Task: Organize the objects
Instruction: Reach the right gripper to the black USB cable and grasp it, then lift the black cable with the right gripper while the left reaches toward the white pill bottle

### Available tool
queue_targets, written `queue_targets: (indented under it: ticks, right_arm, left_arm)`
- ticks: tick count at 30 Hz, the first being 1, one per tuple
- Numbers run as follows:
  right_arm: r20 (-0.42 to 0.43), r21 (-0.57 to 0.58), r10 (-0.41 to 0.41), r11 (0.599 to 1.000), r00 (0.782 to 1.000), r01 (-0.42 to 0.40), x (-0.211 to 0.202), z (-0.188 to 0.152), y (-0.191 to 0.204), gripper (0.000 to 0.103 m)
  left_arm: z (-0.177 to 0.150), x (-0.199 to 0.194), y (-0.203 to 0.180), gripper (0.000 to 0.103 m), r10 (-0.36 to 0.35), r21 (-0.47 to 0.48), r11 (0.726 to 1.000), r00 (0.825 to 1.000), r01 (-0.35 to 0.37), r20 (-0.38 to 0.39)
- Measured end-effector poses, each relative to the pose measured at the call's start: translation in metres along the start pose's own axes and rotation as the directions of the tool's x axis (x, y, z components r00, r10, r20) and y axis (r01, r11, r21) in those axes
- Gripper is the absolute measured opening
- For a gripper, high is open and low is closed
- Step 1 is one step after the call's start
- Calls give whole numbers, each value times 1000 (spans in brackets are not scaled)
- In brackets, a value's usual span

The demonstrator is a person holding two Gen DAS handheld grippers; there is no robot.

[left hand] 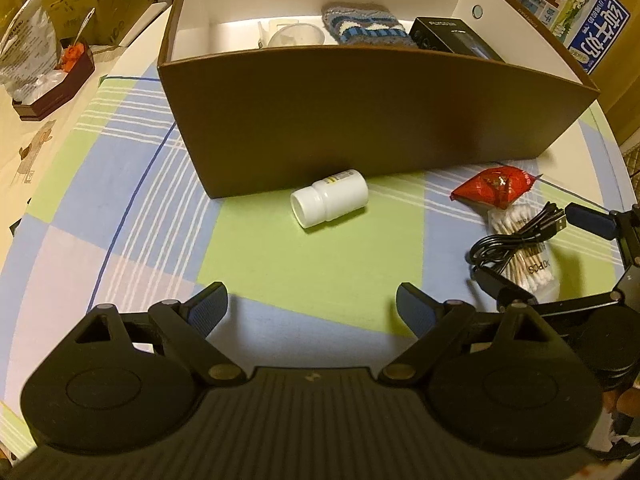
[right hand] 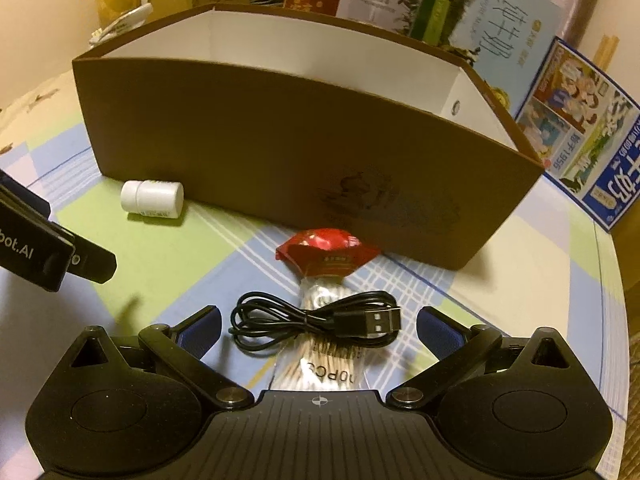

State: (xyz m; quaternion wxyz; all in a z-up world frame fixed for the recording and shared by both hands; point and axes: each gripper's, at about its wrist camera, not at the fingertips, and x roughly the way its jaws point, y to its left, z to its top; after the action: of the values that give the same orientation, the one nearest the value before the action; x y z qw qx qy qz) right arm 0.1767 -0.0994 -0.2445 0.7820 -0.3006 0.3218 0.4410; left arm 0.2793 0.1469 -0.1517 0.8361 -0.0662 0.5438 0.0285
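The coiled black USB cable (right hand: 316, 322) lies on top of the clear bag of cotton swabs (right hand: 320, 364), directly between the spread fingers of the right claw (right hand: 318, 328); this alignment suggests the cable is the next item to be picked up, and its position on the bag means a low grasp could catch the bag as well. The red foil packet (right hand: 326, 254) sits just beyond the bag, close to the front wall of the brown storage box (right hand: 280, 152). The white pill bottle (left hand: 329, 203) lies on its side near the same wall, ahead of the left claw (left hand: 312, 312), which is also fully open and empty above the checked cloth on the desk (left hand: 120, 208). Inside the box, a striped fuzzy sock (left hand: 366, 28), a small black carton (left hand: 452, 34) and a clear cup (left hand: 296, 34) already rest against the far side, indicating the box is the collection point and four items remain outside it.
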Motion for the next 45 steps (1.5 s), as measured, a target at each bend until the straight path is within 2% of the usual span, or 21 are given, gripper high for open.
queue_targets:
  ticks: [4, 5, 8, 9, 13, 17, 19, 20, 25, 41, 45]
  right_arm:
    - [8, -13, -12, 1000, 1000, 12, 4, -2, 2, 99]
    - [9, -17, -8, 1000, 1000, 9, 4, -3, 3, 94]
    - [13, -7, 2, 1000, 1000, -2, 2, -3, -1, 90]
    - [27, 4, 2, 1000, 1000, -2, 0, -3, -3, 82]
    - [2, 37, 44, 998, 999, -44, -1, 1, -9, 82]
    - [2, 16, 33, 999, 999, -33, -2, 0, -3, 85]
    - [-9, 14, 32, 999, 999, -32, -1, -1, -1, 96]
    - [-10, 8, 30, 1000, 999, -30, -1, -2, 1, 97]
    - [-15, -31, 1, 1000, 1000, -2, 4, -7, 10, 97]
    - [-20, 13, -5, 1000, 1000, 5, 11, -3, 10, 97]
    - [-15, 46, -11, 999, 1000, 12, 11, -4, 6, 94]
  left_arm:
    - [0, 1, 0, 89, 2, -1, 1000, 1000, -2, -3]
    - [0, 1, 0, 89, 2, -3, 1000, 1000, -2, -4]
    - [0, 1, -1, 89, 2, -3, 1000, 1000, -2, -4]
    - [0, 1, -1, 89, 2, -3, 1000, 1000, -2, -5]
    - [0, 2, -2, 89, -3, -2, 1000, 1000, 3, -2]
    - [0, 2, -4, 89, -6, 2, 1000, 1000, 6, -2]
    - [-1, 1, -4, 89, -6, 1, 1000, 1000, 6, -1]
    - [-1, 1, -4, 89, -4, 0, 1000, 1000, 4, -1]
    - [-1, 1, 0, 89, 0, -9, 1000, 1000, 0, -1]
    - [-3, 2, 2, 89, 3, -13, 1000, 1000, -3, -9]
    - [-3, 2, 1, 89, 1, -9, 1000, 1000, -1, -10]
